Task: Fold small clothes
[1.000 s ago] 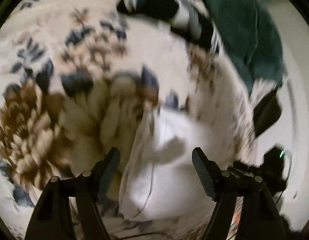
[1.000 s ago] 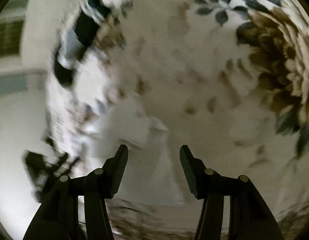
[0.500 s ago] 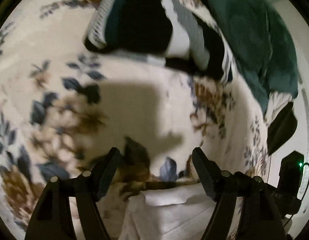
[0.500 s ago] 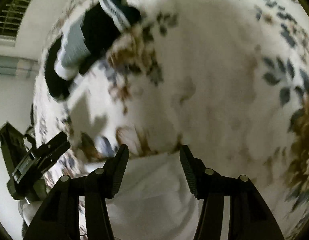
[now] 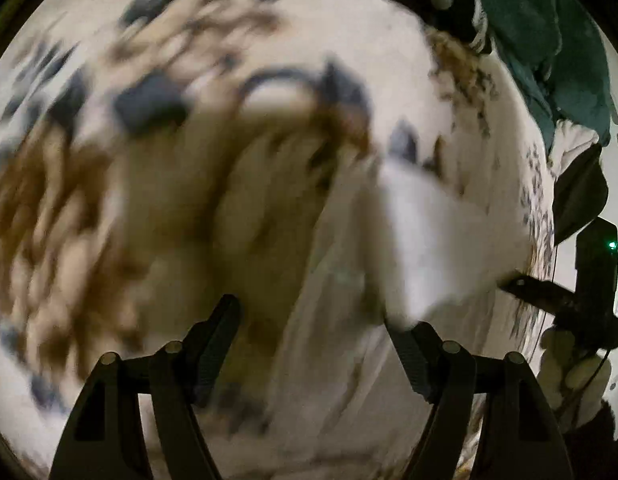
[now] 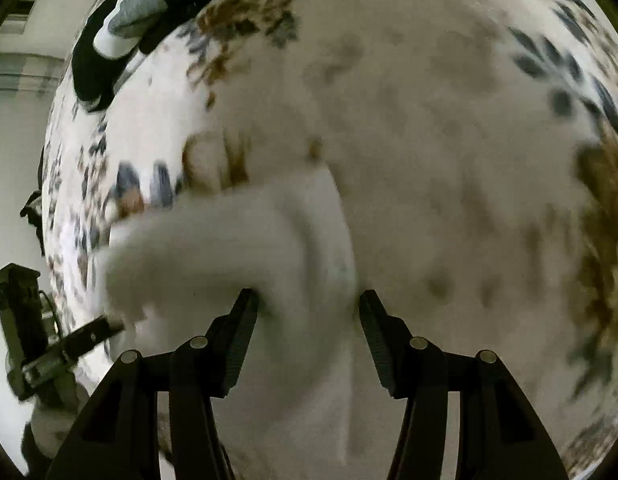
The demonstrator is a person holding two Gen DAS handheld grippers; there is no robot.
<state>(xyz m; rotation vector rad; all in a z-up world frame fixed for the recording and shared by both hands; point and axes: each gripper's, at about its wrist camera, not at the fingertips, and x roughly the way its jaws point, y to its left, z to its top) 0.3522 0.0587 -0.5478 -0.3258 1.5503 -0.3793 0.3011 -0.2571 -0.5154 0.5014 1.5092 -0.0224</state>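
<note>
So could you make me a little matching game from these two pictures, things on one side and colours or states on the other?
Things:
1. small cloth garment
2. crumpled blanket at the far edge
3. patterned bedspread
4. right gripper

Colours or states:
A. dark green
B. open, holding nothing
C. plain white
D. cream with brown and blue flowers

Pairs: 1-C, 2-A, 3-D, 4-B
</note>
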